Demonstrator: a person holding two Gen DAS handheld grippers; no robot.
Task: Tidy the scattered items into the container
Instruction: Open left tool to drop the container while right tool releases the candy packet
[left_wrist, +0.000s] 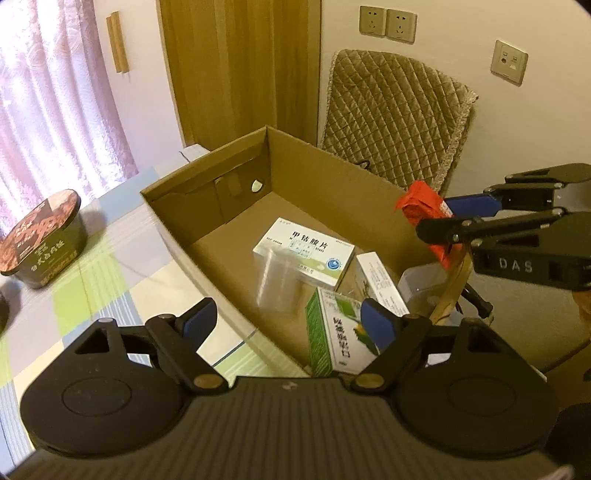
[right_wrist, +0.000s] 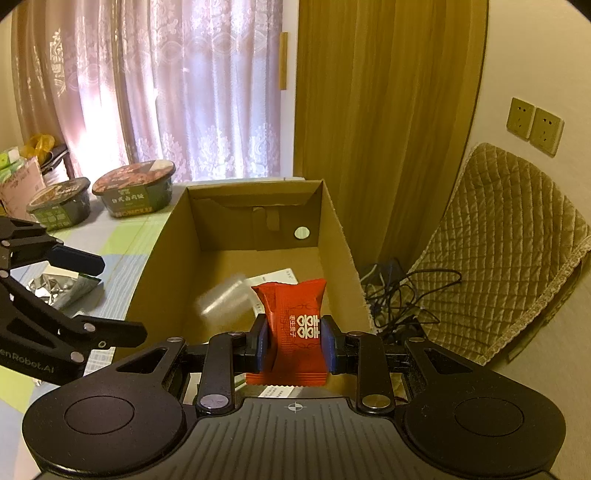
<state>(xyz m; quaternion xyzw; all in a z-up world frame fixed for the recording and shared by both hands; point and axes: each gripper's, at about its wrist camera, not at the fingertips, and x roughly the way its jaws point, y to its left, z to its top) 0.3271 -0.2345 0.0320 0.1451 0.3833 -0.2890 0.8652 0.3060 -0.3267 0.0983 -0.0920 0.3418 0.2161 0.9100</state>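
On the left, we hold our left gripper (left_wrist: 291, 321) with its fingers spread wide over the cardboard box (left_wrist: 207, 240), and a blurry clear plastic cup (left_wrist: 275, 278) sits just past them above the white medicine box (left_wrist: 314, 247). On the right, our right gripper (right_wrist: 297, 341) pinches the red snack packet (right_wrist: 295, 325) over the box's near edge. Only the right view shows the silver wrapper (right_wrist: 59, 288) and two noodle bowls (right_wrist: 135, 188) on the table.

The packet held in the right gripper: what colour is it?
Red packet with white print, clearest in the right wrist view.
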